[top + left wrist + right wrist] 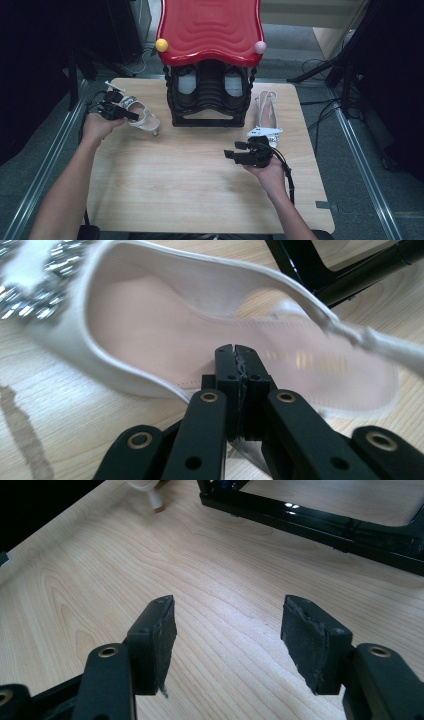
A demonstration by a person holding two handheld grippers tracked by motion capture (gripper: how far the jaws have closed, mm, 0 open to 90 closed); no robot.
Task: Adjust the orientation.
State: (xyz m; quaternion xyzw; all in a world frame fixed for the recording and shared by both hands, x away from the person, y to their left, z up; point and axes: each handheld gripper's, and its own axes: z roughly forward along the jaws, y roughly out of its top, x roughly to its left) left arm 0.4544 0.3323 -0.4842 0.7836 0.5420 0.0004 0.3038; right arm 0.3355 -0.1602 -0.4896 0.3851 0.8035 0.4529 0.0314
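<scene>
The left gripper is held at the table's left rear, over a white shoe that lies on the wood just left of the rack. In the left gripper view the 2 jaws are seen pressed together on the near side wall of this shoe, so the shoe is gripped by its edge. The pink insole is exposed beyond the jaws, a jewelled ornament is seen at the toe end, and the thin heel strap is stretched across the upper right. A black rack leg is seen just behind the shoe.

The rack is placed at the middle rear of the table. It is a black frame under a red wavy top, with a yellow ball and a pink ball at the front corners. 2 light shoes are stored inside it.

A 2nd white shoe lies just right of the rack, toe toward the person.

The right gripper is held near that shoe's toe, above bare wood and well apart from the left gripper. In the right gripper view its pads are seen spread wide with nothing between them, and the rack base is seen beyond.
</scene>
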